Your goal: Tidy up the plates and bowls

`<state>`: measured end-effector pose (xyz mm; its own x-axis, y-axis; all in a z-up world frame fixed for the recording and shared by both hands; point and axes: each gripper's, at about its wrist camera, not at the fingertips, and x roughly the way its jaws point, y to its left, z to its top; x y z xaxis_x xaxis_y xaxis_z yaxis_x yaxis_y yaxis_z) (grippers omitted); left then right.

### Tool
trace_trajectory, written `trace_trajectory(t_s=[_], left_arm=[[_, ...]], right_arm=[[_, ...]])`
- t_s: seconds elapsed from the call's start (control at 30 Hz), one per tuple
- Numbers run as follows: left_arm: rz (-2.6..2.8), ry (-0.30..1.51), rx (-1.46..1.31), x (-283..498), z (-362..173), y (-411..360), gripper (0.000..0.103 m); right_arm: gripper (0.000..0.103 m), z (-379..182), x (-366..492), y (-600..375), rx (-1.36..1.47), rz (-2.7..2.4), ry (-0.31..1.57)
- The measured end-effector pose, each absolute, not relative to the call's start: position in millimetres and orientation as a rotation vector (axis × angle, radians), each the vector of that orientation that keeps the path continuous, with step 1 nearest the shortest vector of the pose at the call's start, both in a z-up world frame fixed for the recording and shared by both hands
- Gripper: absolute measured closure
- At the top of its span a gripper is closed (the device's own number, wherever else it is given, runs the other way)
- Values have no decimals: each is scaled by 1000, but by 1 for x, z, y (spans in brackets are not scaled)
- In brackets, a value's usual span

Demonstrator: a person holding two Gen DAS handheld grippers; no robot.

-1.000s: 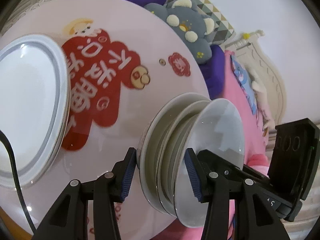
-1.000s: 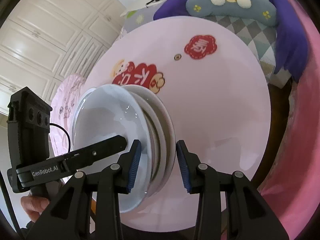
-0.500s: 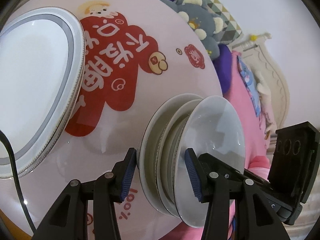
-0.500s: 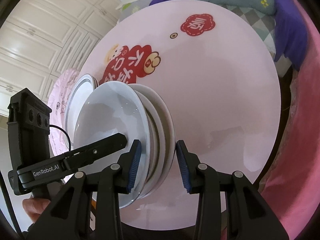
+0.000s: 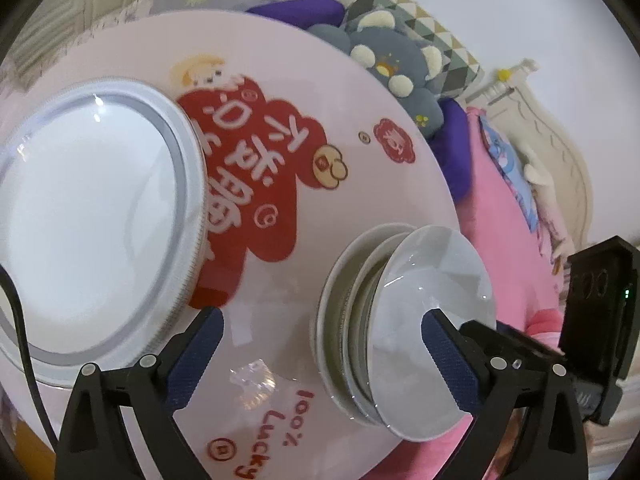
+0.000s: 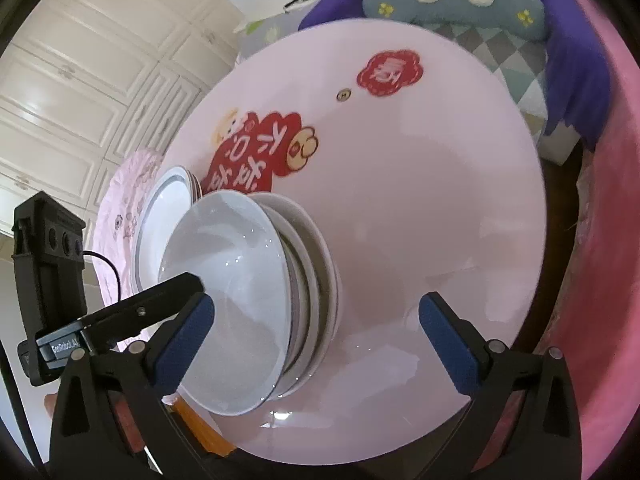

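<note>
Both grippers have let go since a second ago: the left gripper [image 5: 322, 344] and the right gripper [image 6: 316, 326], then clamped on the stack of bowls [image 5: 400, 320], now stand with jaws opening wide, pads off the rims, the stack between them. It sits at the near edge of the round pink table [image 6: 420, 208], lower right in the left wrist view, lower left of centre in the right. The bowls are glossy white, shallow, nested several deep, the top one widest. At the left of the left wrist view lies a stack of plates [image 5: 92, 216], white with a grey band around the rim. On the tabletop, a red sticker [image 5: 260, 168] carries white Chinese characters; near the lower edge red writing reads "100% Lucky" [image 5: 276, 432]. The other gripper's body shows "GenRobot.AI" [image 6: 66, 349].
</note>
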<state>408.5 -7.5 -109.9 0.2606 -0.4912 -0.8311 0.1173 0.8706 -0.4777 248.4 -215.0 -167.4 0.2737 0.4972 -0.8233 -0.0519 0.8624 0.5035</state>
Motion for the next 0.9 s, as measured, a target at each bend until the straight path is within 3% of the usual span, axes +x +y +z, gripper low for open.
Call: trace_trajectory(t_s=[0.67,0.9], left_arm=[[-558,1115,-330,356,-87,62,1],[-560,1133,-365,346,-99,63,1]], right_arm=[[0,-141,191,-241,428,451,1105],[0,-140,197,-242,384,422,1132]])
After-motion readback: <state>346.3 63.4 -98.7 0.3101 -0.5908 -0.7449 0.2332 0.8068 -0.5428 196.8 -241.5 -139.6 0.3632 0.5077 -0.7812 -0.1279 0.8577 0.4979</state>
